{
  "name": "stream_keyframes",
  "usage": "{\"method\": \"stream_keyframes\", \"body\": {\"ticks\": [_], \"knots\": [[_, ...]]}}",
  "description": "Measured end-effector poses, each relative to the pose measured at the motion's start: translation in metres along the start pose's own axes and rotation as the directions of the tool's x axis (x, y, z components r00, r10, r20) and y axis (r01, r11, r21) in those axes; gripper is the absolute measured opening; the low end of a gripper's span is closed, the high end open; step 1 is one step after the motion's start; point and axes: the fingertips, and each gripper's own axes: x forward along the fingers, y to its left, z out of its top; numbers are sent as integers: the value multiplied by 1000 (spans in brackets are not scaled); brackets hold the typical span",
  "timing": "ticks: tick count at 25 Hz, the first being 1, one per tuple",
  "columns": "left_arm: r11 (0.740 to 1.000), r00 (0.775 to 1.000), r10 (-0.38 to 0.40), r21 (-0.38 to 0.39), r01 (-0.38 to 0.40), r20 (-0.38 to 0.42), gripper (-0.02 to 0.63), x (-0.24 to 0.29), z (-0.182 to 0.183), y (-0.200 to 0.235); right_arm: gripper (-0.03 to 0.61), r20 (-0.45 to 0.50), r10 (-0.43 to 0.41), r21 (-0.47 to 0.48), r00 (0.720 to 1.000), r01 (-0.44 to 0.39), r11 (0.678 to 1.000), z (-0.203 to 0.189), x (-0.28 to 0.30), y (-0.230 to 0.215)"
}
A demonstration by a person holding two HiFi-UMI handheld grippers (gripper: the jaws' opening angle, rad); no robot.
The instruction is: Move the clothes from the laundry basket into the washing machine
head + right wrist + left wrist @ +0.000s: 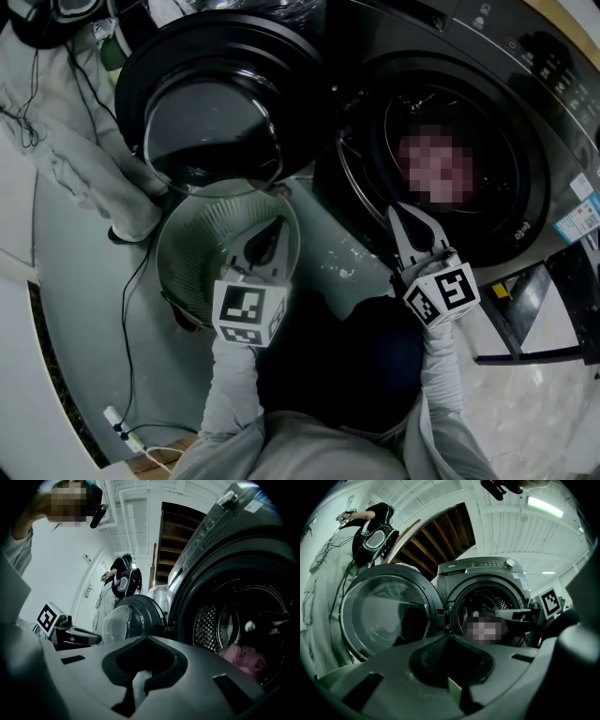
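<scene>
The left hand-held gripper [272,232] hangs over the laundry basket [178,234], its jaws pressed together with nothing that I can see between them. The part of the basket that shows looks bare, with only its ribbed wall visible. A pink bundle of clothes [243,660] already lies inside the washing machine [539,202], behind the open door [211,122]. The right hand-held gripper [405,220], also pressed together and empty, points at the drum mouth and is the nearer one to it. The basket sits low and to the left of the machine, directly under the left gripper.
</scene>
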Motion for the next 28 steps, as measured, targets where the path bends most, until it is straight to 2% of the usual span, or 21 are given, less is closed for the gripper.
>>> {"method": "stream_keyframes", "body": {"ticks": [28], "knots": [[1000,1000,20,-7,-20,6,18,4,1,-3,17,-14,-16,11,1000,16,1000,-6,-8,-16]]}}
